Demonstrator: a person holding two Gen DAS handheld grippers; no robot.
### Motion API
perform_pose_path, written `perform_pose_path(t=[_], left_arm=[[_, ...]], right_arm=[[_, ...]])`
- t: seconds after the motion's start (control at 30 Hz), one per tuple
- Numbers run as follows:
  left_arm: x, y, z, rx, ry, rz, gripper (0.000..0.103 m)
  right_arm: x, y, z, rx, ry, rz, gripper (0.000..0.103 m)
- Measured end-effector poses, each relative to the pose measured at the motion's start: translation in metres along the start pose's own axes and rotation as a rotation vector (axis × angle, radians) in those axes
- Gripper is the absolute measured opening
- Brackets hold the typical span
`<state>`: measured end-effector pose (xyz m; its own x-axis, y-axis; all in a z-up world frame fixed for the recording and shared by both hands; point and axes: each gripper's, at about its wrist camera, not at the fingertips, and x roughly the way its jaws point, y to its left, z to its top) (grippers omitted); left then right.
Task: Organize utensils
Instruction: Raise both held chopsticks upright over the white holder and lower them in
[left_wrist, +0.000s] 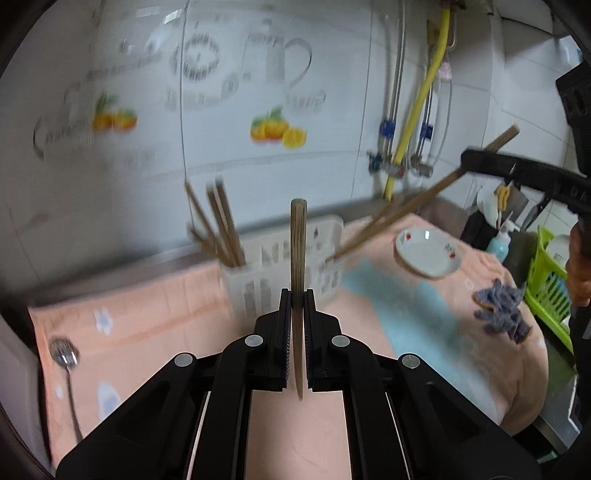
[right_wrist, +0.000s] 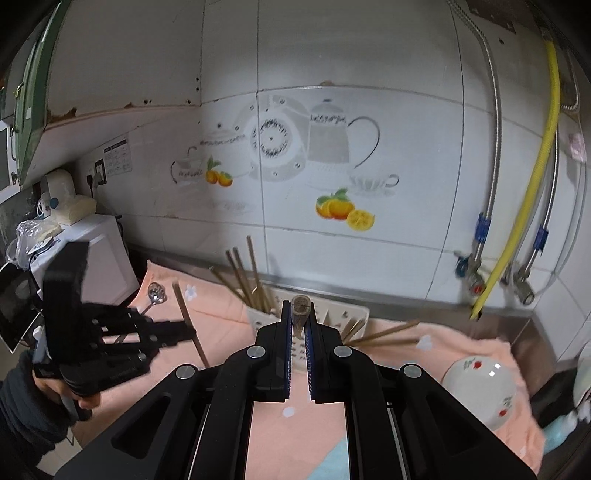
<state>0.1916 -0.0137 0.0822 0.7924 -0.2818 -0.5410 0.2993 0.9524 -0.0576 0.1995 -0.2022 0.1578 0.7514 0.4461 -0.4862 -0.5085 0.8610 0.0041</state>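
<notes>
Brown wooden chopstick (left_wrist: 297, 258) pinched upright in left tool (left_wrist: 297, 306), pads pressed tight on it, thick end up, thin tip poking down below the jaws. Right tool (right_wrist: 300, 321) also clamped on a second brown wooden chopstick (right_wrist: 300, 308), seen end-on in right wrist view; in left wrist view it slants from that tool down twd the holder. Both tools up in the air above the bench, w/ peach-pink towel (left_wrist: 155, 317) spread over it. White slotted plastic utensil holder (left_wrist: 258, 266) stands on towel near the tiled wall; bunch of brown chopsticks (left_wrist: 218, 225) sticking up from its left compartment, a few more (right_wrist: 376, 334) leaning out at its right side. Metal spoon (left_wrist: 64, 356) lies on towel, well apart to the left of holder. White shallow dish w/ red flower print (left_wrist: 428, 253) right of holder, grey-blue crumpled cloth (left_wrist: 502, 310) near it. Green plastic rack (left_wrist: 546, 284) at far right edge. Person's hand (right_wrist: 51, 387), dark sleeve, grips left tool handle.
</notes>
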Motion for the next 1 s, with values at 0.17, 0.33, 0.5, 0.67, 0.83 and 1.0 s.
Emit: perform_pose_path(t=[0.17,0.33,0.5,0.67,0.83,1.0], left_arm=[[-0.011,-0.007,0.045,0.044,-0.076,0.024,0.006],[-0.003,0.002,0.09,0.035,-0.121,0.055,0.005],[0.013,0.016,0.118,0.008,-0.15,0.1,0.005],[0.035,0.024,0.128,-0.003,-0.169,0.152,0.005],[0.063,0.037,0.117,-0.053,-0.126,0.144,0.006],[0.08,0.045,0.105,-0.08,-0.075,0.126,0.006]], right_arm=[[0.003,-0.009,0.02,-0.014,-0.003,-0.021,0.006],[0.012,-0.019,0.033,-0.018,-0.001,-0.033,0.006],[0.028,-0.031,0.036,-0.017,0.024,-0.053,0.006],[0.049,-0.045,0.032,-0.009,0.073,-0.069,0.006],[0.068,-0.053,0.024,-0.008,0.126,-0.069,0.006],[0.081,-0.058,0.019,-0.002,0.175,-0.055,0.006]])
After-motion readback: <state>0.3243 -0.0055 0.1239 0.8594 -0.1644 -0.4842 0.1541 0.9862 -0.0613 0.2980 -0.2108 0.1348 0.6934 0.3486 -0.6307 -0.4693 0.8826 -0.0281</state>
